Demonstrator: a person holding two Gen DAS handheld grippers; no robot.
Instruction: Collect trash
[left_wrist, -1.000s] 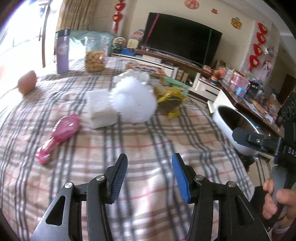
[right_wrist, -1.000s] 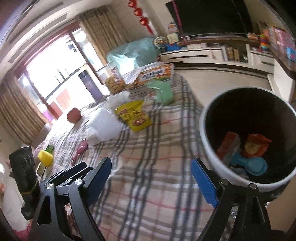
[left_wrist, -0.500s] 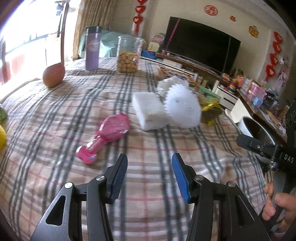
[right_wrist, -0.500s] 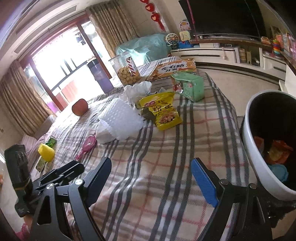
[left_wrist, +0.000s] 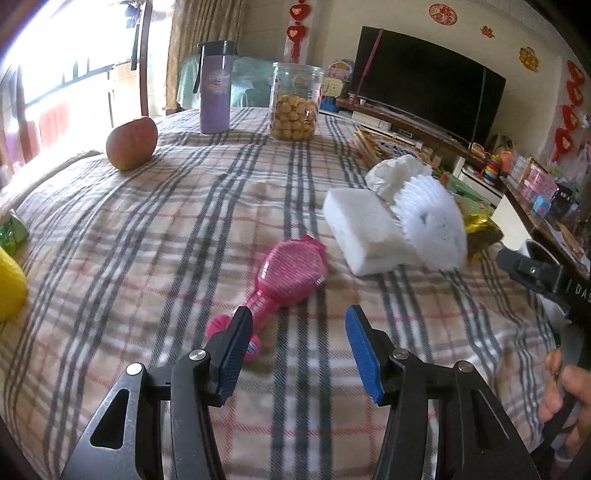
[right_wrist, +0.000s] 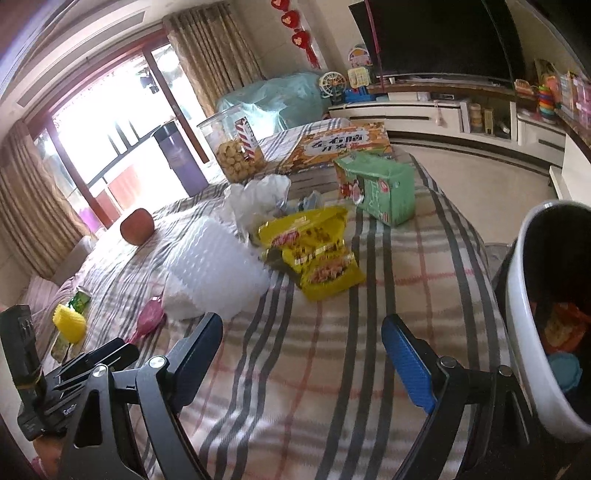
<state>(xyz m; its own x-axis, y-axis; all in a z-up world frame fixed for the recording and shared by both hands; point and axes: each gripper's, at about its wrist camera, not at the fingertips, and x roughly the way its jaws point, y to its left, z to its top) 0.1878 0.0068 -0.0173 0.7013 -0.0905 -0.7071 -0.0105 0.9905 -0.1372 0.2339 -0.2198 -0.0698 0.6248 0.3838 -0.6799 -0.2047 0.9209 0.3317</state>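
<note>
My left gripper (left_wrist: 297, 341) is open and empty, low over the plaid cloth, just behind a pink hairbrush (left_wrist: 280, 282). Beyond it lie a white foam block (left_wrist: 364, 236), a white ribbed plastic cup on its side (left_wrist: 432, 225) and a crumpled white bag (left_wrist: 397, 173). My right gripper (right_wrist: 301, 356) is open and empty over the cloth. Ahead of it lie yellow snack wrappers (right_wrist: 314, 251), the ribbed cup (right_wrist: 214, 273) and a green carton (right_wrist: 380, 188). A white bin (right_wrist: 532, 339) at the right holds wrappers.
An apple (left_wrist: 131, 142), a purple bottle (left_wrist: 215, 86) and a cookie jar (left_wrist: 295, 101) stand at the far side. A yellow object (right_wrist: 69, 324) and a green packet (left_wrist: 11, 232) lie at the left edge. An orange box (right_wrist: 343, 147) lies at the back.
My left gripper has swung left and closer to the pink hairbrush. My right gripper has turned away from the bin toward the table's trash.
</note>
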